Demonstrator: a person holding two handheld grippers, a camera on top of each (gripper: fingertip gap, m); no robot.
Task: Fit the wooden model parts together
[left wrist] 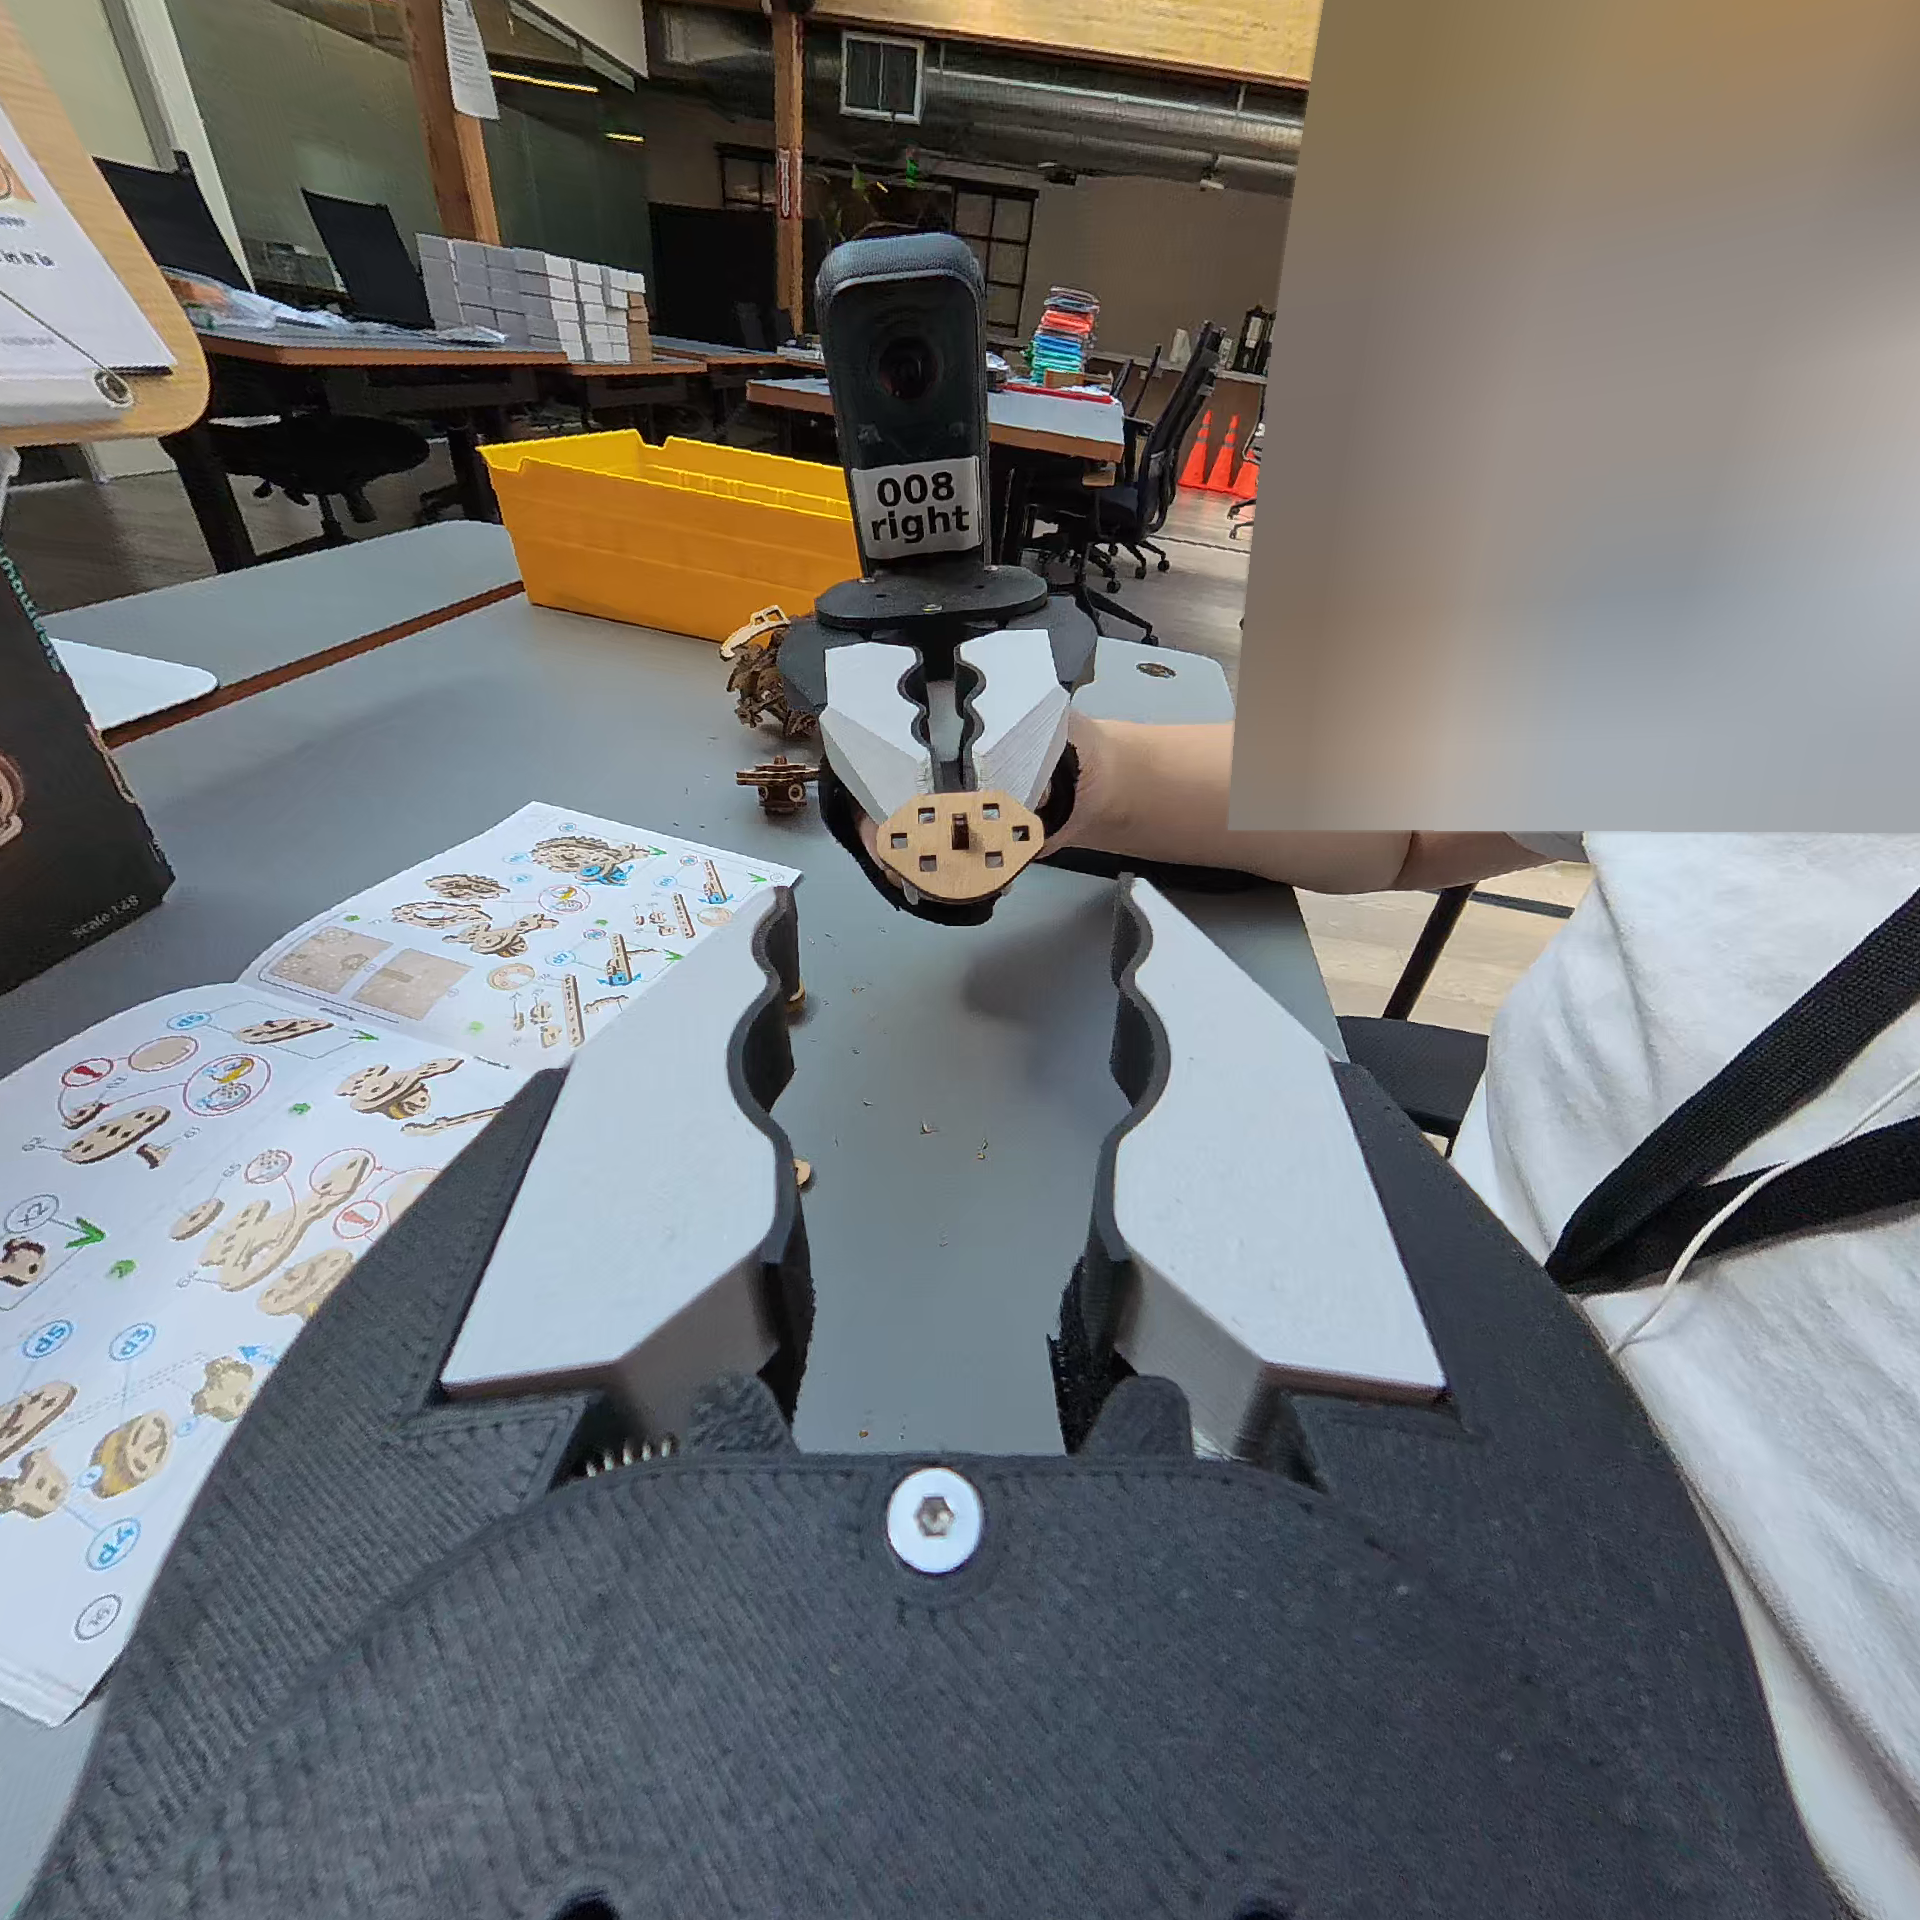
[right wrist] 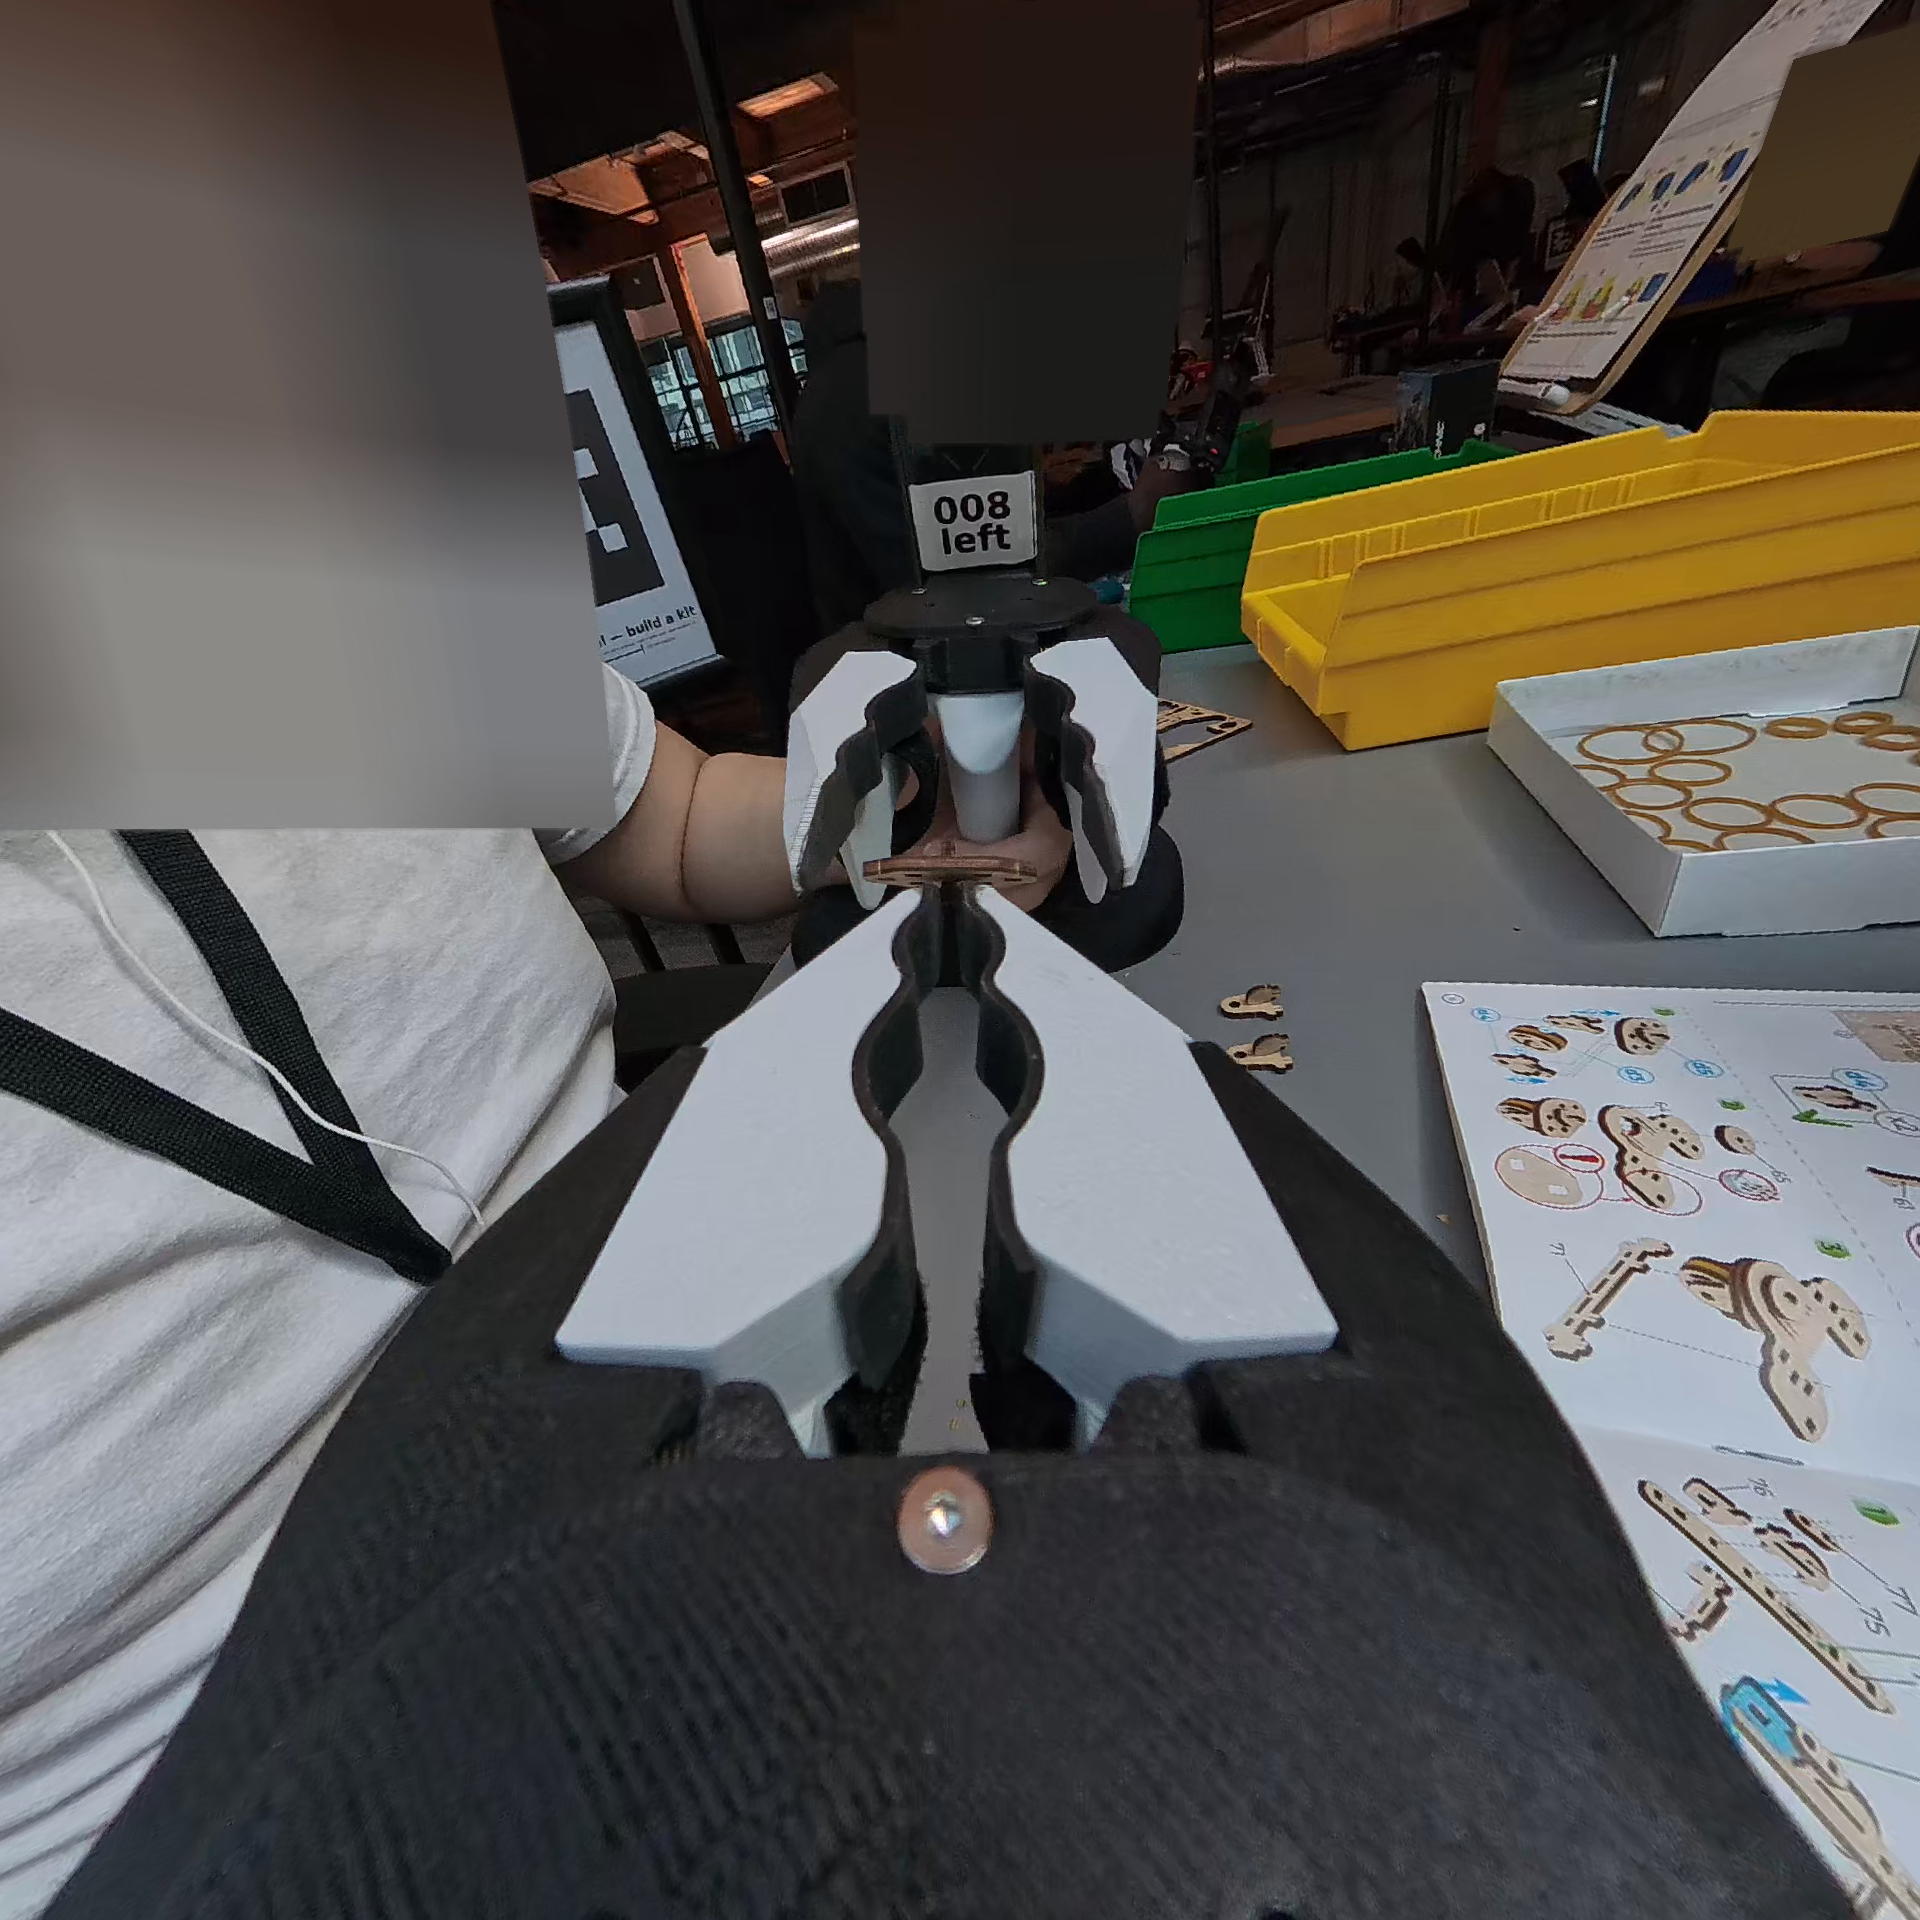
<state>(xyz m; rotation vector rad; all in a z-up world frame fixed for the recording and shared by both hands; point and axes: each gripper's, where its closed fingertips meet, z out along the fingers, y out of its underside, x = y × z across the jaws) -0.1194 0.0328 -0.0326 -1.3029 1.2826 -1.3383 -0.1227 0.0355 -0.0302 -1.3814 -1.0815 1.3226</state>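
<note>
Looking along the left hand-held gripper, its fingers stand spread wide and empty over the grey counter. Just beyond its tips hangs the wooden disc — a thin, lobed plate pierced with small square holes and one middle slot — pinched by a stub on its back in the clenched right hand-held gripper, which faces the left one. The plate reads as light, stiff and brittle at the thin webs between holes, so I would take it by its solid outer rim, not across the holes. To the left lies the open instruction sheet. Farther off, small wooden subassemblies sit on the counter — behind them a yellow bin.
</note>
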